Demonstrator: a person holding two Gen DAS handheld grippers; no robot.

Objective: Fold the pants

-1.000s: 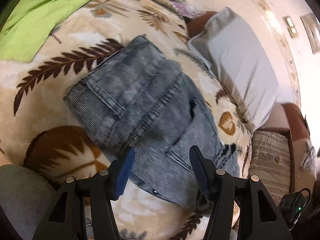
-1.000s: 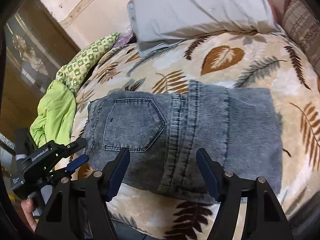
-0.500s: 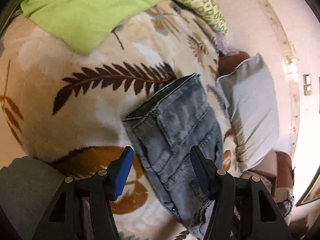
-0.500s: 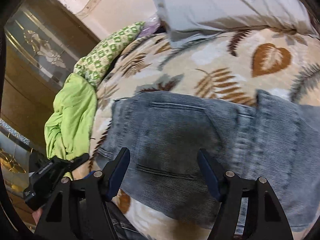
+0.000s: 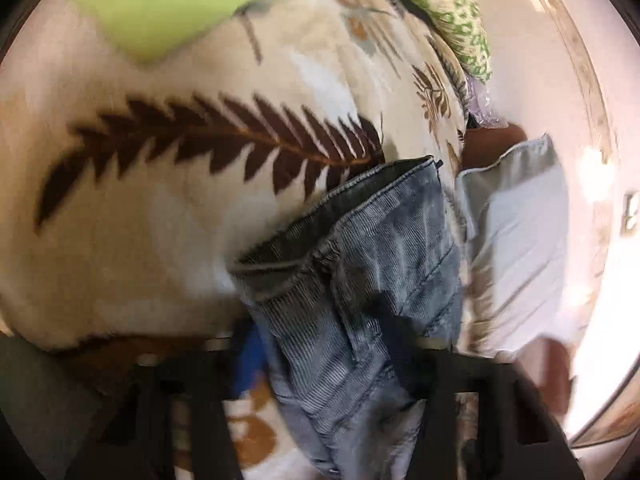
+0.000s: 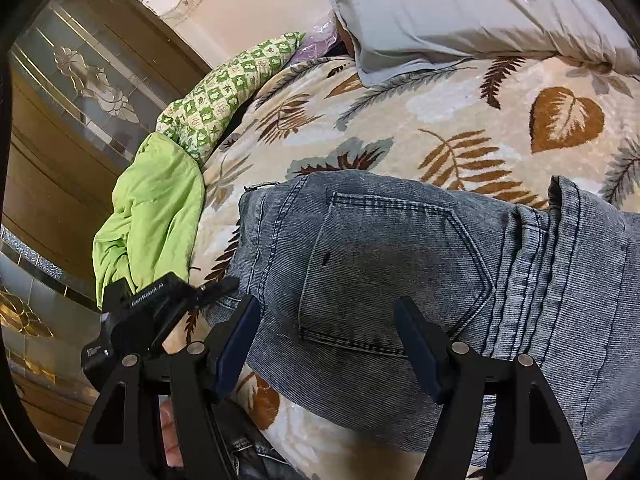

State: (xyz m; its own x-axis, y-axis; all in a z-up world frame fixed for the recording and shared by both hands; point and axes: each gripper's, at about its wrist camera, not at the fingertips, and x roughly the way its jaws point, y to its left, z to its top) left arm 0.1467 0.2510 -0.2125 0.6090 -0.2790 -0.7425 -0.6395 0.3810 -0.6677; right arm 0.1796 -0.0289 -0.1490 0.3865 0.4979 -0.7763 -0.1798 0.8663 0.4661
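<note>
Grey-blue denim pants (image 6: 420, 264) lie folded on the leaf-patterned blanket (image 6: 440, 120), back pocket up. My right gripper (image 6: 326, 344) is open, its fingers straddling the near edge of the pants below the pocket. In the left wrist view, which is blurred, the pants (image 5: 360, 288) run from the waistband corner down between the fingers of my left gripper (image 5: 320, 360), which is open at the pants' left end. My left gripper also shows in the right wrist view (image 6: 216, 286) at the pants' left edge.
A grey pillow (image 6: 460, 4) lies at the head of the bed. A lime-green cloth (image 6: 148, 208) and a green patterned cloth (image 6: 228, 88) lie along the left edge. A wooden glass-panelled cabinet (image 6: 80, 92) stands beyond them.
My left gripper has swung to the pants' left end and come close to the waistband. My right gripper has shifted left and nearer over the pocket. Both remain open.
</note>
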